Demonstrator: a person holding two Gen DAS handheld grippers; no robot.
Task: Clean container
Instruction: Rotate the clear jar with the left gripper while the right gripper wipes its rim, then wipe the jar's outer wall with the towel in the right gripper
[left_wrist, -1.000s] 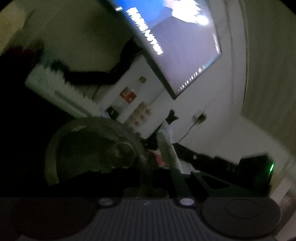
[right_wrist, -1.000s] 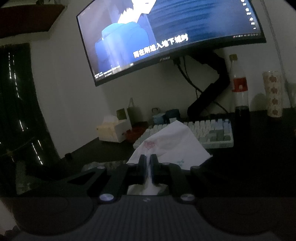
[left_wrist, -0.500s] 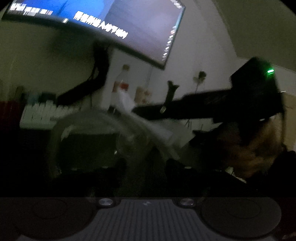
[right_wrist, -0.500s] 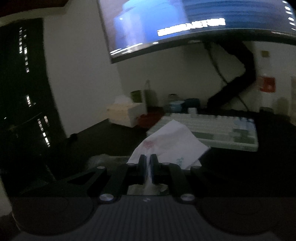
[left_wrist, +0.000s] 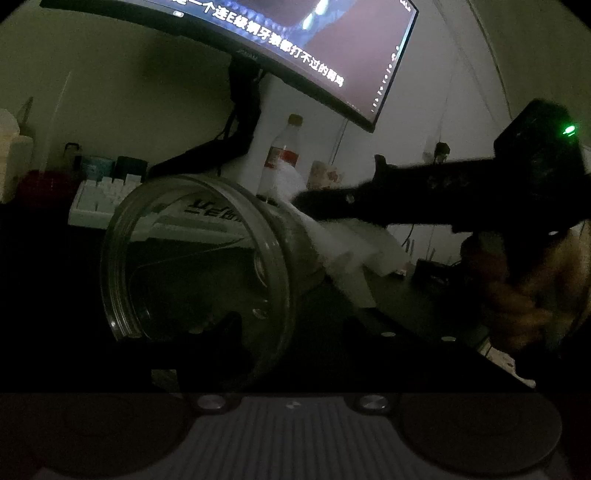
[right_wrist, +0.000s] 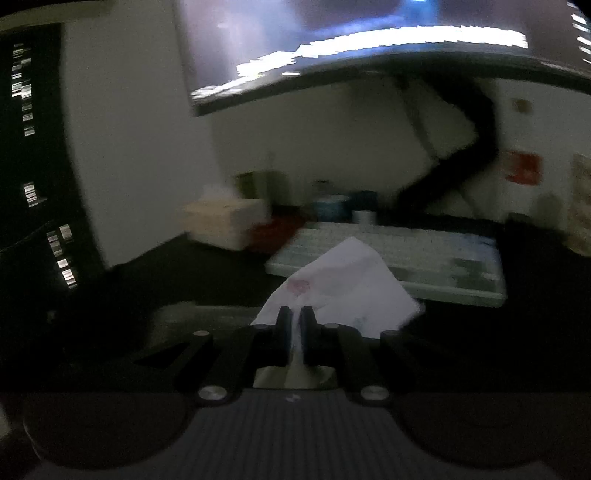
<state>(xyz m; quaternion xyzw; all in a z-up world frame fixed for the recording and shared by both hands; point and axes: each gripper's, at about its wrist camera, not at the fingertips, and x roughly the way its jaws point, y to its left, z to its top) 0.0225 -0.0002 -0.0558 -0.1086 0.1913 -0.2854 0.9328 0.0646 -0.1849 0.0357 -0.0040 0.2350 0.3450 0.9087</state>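
A clear plastic jar (left_wrist: 199, 258) lies on its side on the dark desk, its wide mouth facing my left gripper (left_wrist: 295, 332). The left jaws are opening: one finger shows dimly through the jar's wall and the other stands outside to the right, with neither pad pressing on the wall. My right gripper (right_wrist: 294, 317) is shut on a white tissue (right_wrist: 347, 280) with a faint pink print. In the left wrist view this right gripper (left_wrist: 317, 201) reaches in from the right, and its tissue (left_wrist: 347, 247) hangs against the jar's far end. A hand (left_wrist: 535, 288) holds it.
A white keyboard (right_wrist: 388, 258) lies behind the jar under a lit monitor (left_wrist: 295, 44) on a black arm. A cola bottle (left_wrist: 284, 155) and a patterned paper cup (right_wrist: 581, 206) stand to the right of it. A tissue box (right_wrist: 225, 221) sits at the back left.
The left jaws have parted from the jar's wall and the left view has rolled upright. The right gripper with the tissue has come in beside the jar.
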